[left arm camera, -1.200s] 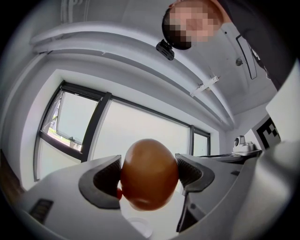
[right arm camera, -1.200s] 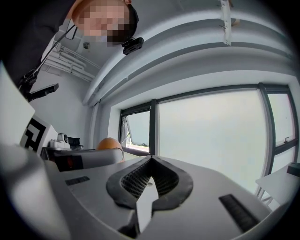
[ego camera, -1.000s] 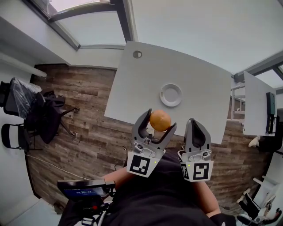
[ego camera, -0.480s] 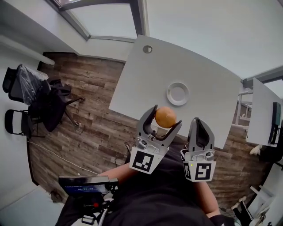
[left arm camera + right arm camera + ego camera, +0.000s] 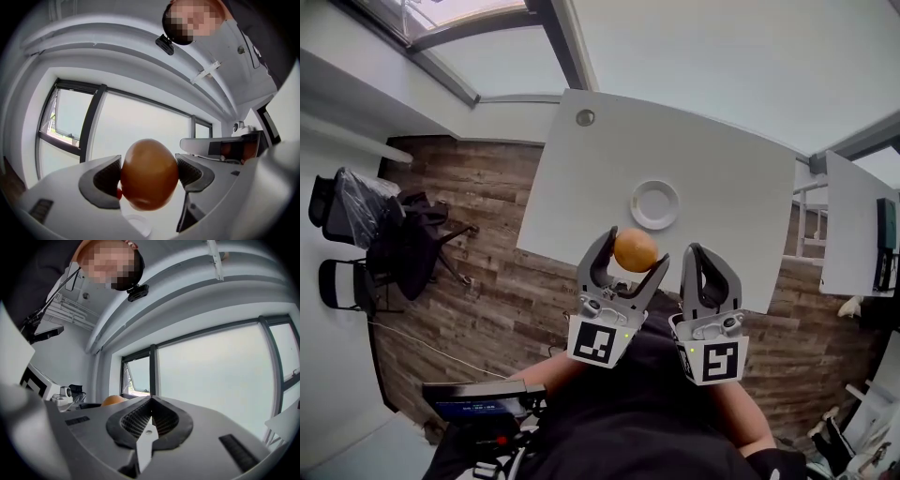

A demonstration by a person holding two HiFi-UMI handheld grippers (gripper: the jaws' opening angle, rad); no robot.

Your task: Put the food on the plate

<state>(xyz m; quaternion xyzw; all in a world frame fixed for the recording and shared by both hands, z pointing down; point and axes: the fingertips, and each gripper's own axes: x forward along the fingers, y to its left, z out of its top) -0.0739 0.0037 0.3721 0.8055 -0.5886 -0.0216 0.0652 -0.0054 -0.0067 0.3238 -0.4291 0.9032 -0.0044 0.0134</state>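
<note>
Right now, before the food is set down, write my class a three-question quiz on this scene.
1. True or false: the plate on the table is empty.
2. Which tool holds the round orange food: A left, B right, C neither?
3. Fill in: the jaws of the right tool are ____.
Key: 1 true; 2 A, the left tool; 3 shut.

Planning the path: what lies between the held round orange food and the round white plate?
Nothing: in the head view, only bare white table separates the round orange food from the round white plate.
</note>
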